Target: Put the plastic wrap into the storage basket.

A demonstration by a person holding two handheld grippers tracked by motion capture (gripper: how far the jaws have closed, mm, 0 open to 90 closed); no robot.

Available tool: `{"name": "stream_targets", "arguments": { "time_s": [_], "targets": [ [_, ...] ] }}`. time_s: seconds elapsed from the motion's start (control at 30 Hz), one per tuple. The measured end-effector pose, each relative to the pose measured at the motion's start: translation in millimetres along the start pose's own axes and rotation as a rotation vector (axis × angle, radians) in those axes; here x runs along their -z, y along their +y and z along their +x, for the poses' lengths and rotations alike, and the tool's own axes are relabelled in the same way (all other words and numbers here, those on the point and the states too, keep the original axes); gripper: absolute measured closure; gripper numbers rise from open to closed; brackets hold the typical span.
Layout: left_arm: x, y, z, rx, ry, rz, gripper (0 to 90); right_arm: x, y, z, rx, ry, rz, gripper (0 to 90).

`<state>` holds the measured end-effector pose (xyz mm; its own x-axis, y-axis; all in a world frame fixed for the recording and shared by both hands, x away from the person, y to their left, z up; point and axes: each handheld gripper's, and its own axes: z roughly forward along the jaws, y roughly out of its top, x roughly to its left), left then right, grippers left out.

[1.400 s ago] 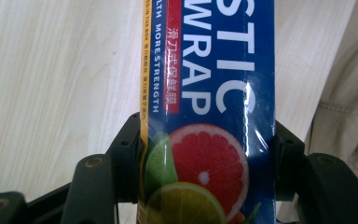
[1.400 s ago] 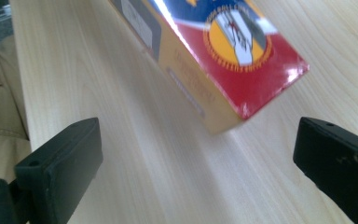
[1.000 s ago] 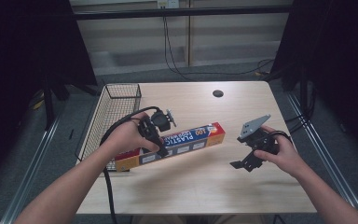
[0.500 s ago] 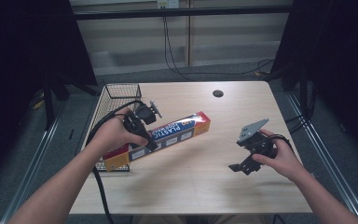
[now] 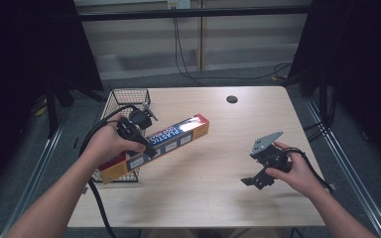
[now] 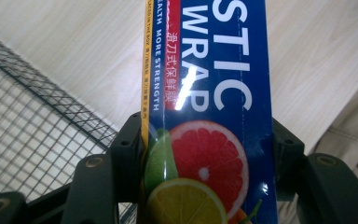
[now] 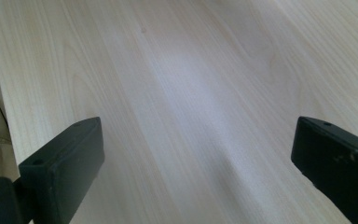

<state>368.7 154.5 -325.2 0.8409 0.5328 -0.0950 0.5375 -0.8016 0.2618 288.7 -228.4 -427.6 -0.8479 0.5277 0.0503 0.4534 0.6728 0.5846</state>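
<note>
A long plastic wrap box (image 5: 163,140), blue with red and orange ends, hangs tilted above the table's left side. My left gripper (image 5: 146,148) is shut on its middle. The left gripper view shows the box (image 6: 209,107) pressed between both black jaws, citrus fruit printed on it. One end of the box reaches over the wire basket (image 5: 124,99) at the table's left edge. Low over the table at the right, my right gripper (image 5: 253,182) stands open; in the right gripper view (image 7: 196,163) only bare wood lies between its jaws.
The wooden table (image 5: 218,148) has a round black cable hole (image 5: 232,99) near its far edge. Cables trail from both grippers. Dark curtains stand at left and right, and metal rails run along the floor on both sides of the table.
My left gripper has carried the box leftward and slightly up, so its near end now hangs over the basket. The right gripper has stayed nearly still.
</note>
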Motion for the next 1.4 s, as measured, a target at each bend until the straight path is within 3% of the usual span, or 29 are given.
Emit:
{"name": "stream_targets", "arguments": {
  "time_s": [0.1, 0.23, 0.3, 0.33, 0.4, 0.63, 0.73, 0.93, 1.17, 1.2, 1.3, 1.4],
  "targets": [
    [3.1, -4.1, 3.6, 0.028, 0.003, -0.005, 43.8, -1.6, -0.1, 1.6, 0.003, 0.002, -0.006, 2.2],
    [8.9, -8.8, 6.8, 0.080, 0.043, -0.010, 44.0, -1.9, 0.1, 2.9, -0.011, 0.008, -0.020, 2.3],
    [12.2, -11.6, 9.2, 0.098, 0.042, -0.021, 44.0, -0.7, 0.5, 2.8, -0.006, 0.001, -0.017, 2.3],
    [13.7, -13.2, 10.4, 0.126, 0.024, -0.030, 44.0, -1.0, 0.0, 2.1, 0.001, 0.008, -0.025, 2.3],
    [16.8, -15.8, 11.8, 0.131, 0.038, -0.035, 44.0, -0.1, -0.2, 1.5, 0.001, 0.006, -0.026, 2.4],
    [23.9, -25.3, 21.5, 0.209, 0.055, -0.045, 44.0, -0.6, 0.5, 1.3, -0.019, 0.013, -0.026, 2.6],
    [24.2, -29.8, 25.2, 0.239, 0.072, -0.046, 44.0, -1.0, 0.8, 1.8, -0.021, 0.000, -0.017, 2.6],
    [24.9, -40.1, 35.0, 0.304, 0.104, -0.041, 44.0, -2.7, 0.8, 2.8, -0.025, 0.019, -0.028, 2.6],
    [27.9, -47.0, 42.8, 0.357, 0.114, -0.046, 44.0, -2.4, -0.2, 2.5, -0.017, 0.021, -0.034, 2.5],
    [27.1, -47.5, 42.4, 0.383, 0.121, -0.058, 44.0, -2.4, -0.4, 2.3, -0.017, 0.021, -0.034, 2.6],
    [27.8, -49.9, 46.2, 0.390, 0.123, -0.041, 43.9, -2.7, -1.2, 1.8, -0.016, 0.021, -0.032, 2.6],
    [26.9, -52.6, 49.0, 0.423, 0.133, -0.045, 43.9, -2.6, -2.4, 2.7, -0.025, 0.011, -0.020, 2.6]
  ]
}}
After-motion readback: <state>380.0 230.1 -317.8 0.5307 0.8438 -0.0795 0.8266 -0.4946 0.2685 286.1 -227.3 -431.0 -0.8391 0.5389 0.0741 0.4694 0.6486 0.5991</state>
